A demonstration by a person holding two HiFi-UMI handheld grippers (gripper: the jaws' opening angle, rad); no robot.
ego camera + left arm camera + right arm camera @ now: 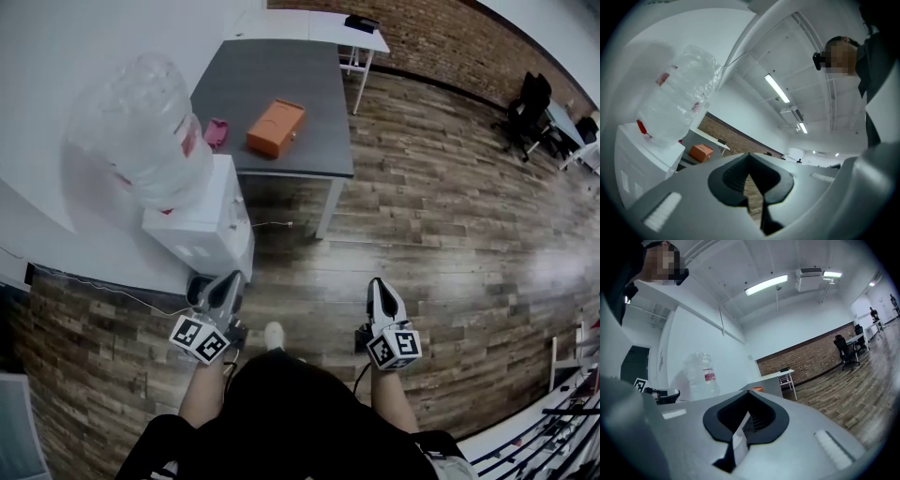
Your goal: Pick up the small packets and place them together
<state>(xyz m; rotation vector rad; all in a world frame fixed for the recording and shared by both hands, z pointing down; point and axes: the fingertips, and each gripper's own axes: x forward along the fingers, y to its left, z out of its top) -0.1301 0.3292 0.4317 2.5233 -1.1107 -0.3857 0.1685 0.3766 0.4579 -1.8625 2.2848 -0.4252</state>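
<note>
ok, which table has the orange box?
The dark grey table beside the water dispenser; the orange box sits on it. The white table behind holds a black item.

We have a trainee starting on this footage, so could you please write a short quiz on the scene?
1. True or false: the box sits on the grey table.
2. In the head view, what stands at the grey table's left end? A) a dispenser B) a bookshelf C) a fridge
3. How do the jaws of the right gripper stand?
Key: 1 true; 2 A; 3 shut.
</note>
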